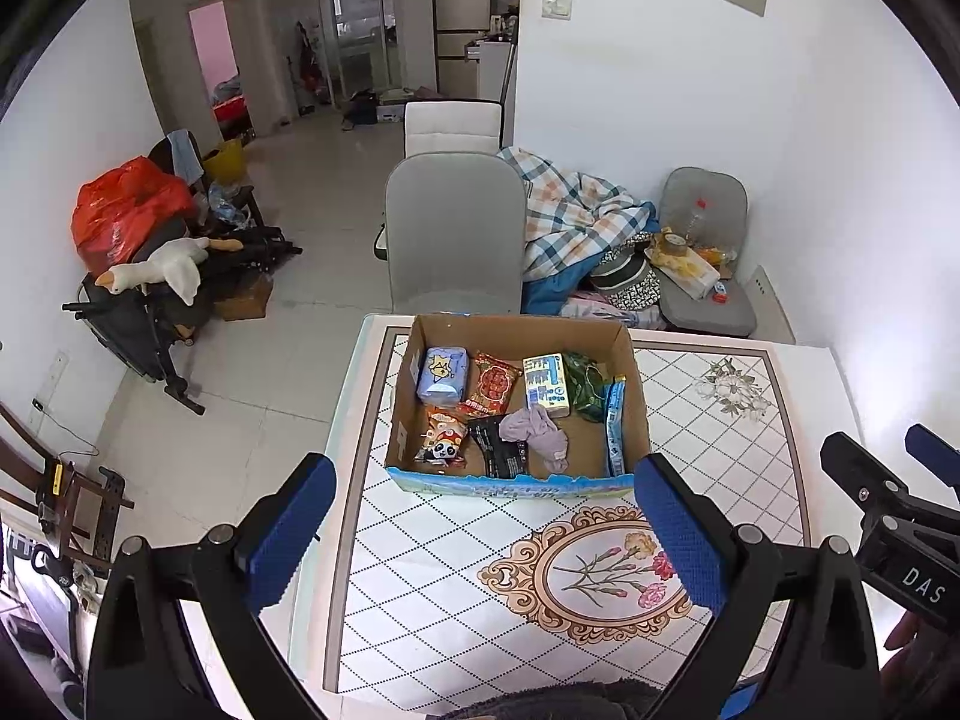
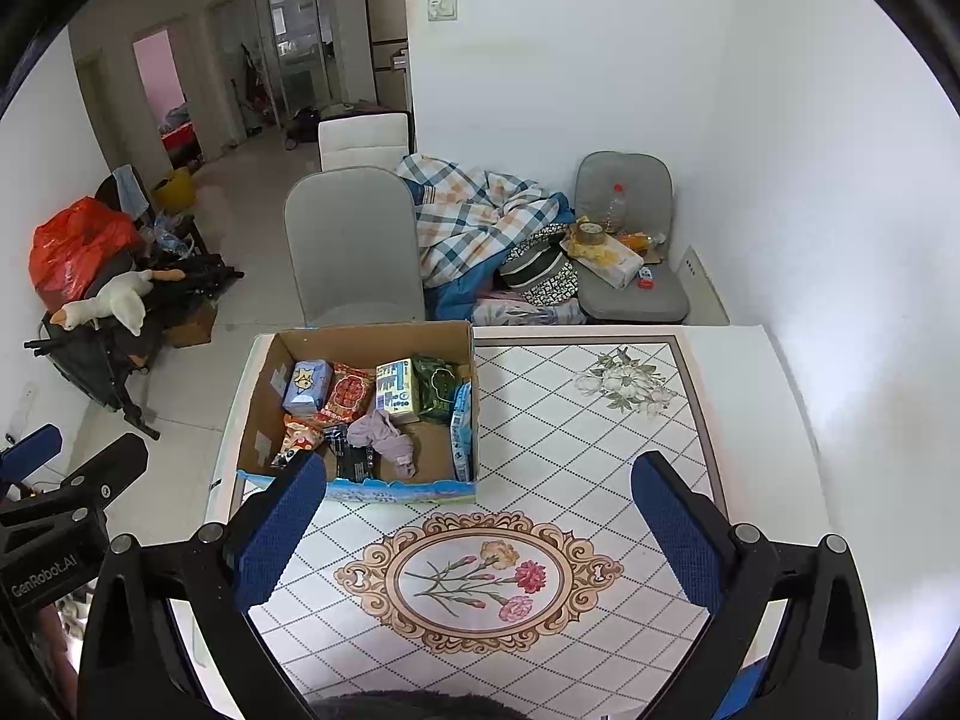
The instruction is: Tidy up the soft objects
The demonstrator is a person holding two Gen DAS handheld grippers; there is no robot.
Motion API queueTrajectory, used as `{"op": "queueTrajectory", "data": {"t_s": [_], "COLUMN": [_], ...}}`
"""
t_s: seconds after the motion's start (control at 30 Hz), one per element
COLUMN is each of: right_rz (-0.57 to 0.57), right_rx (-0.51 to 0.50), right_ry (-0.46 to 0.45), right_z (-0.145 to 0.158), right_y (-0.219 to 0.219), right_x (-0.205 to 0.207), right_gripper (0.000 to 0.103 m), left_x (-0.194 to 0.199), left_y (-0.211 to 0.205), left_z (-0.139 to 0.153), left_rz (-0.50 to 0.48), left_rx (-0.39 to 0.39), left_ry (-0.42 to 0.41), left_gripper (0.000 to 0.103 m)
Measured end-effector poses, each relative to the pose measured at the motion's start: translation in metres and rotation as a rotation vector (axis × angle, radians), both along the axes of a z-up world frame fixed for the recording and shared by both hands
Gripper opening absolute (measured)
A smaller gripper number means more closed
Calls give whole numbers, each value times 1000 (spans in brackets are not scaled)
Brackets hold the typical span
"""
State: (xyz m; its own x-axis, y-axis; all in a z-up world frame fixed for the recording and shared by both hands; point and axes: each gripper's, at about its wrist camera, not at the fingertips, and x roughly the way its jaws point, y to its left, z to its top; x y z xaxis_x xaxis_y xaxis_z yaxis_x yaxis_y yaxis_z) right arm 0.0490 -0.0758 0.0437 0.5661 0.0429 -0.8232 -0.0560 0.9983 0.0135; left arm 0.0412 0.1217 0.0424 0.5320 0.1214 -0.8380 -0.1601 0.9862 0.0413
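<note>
1. Left gripper (image 1: 483, 534): held above the near part of the table (image 1: 750, 420), short of the cardboard box (image 1: 516, 330), pointing toward it. Its 2 blue-padded fingers (image 1: 292, 531) are spread wide with nothing between them.
2. Right gripper (image 2: 480, 531): level with the left one, to the right of the box's near corner, over the flower medallion (image 2: 477, 579) printed on the tabletop. Its 2 fingers (image 2: 675, 531) are also spread wide and empty. The left view catches it at the right edge, well apart from the box.
3. Cardboard box: open-topped, standing at the far left part of the table, just in front of a grey chair (image 1: 455, 234).
4. Inside the box, left to right: a blue tissue pack (image 1: 443, 376) at the far left wall; a panda snack bag (image 1: 441, 437) nearer the front; a red packet (image 1: 493, 384); a black pouch (image 1: 501, 447) lying flat at the front; a crumpled purple cloth (image 1: 539, 429) partly on the pouch; a pale blue-printed pack (image 1: 546, 384) behind the cloth; a green bag (image 1: 585, 384); a blue packet (image 1: 613, 426) upright against the right wall.
5. Cloth: limp, bunched, near the middle of the box floor.
</note>
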Motion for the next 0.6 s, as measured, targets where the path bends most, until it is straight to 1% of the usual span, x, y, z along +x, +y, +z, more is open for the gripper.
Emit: {"op": "queueTrajectory", "data": {"t_s": [0.27, 0.6], "right_rz": [1, -8], "right_rx": [-2, -3], "right_ry": [3, 24], "right_z": [1, -6], "right_y": [0, 0], "right_x": [1, -3], "right_gripper": [103, 103], "left_x": [-2, -4], "left_y": [-2, -4], "left_z": [-2, -7], "left_rz": [5, 8], "left_rx": [-2, -7], "left_ry": [10, 23], "left_gripper": [102, 102]}}
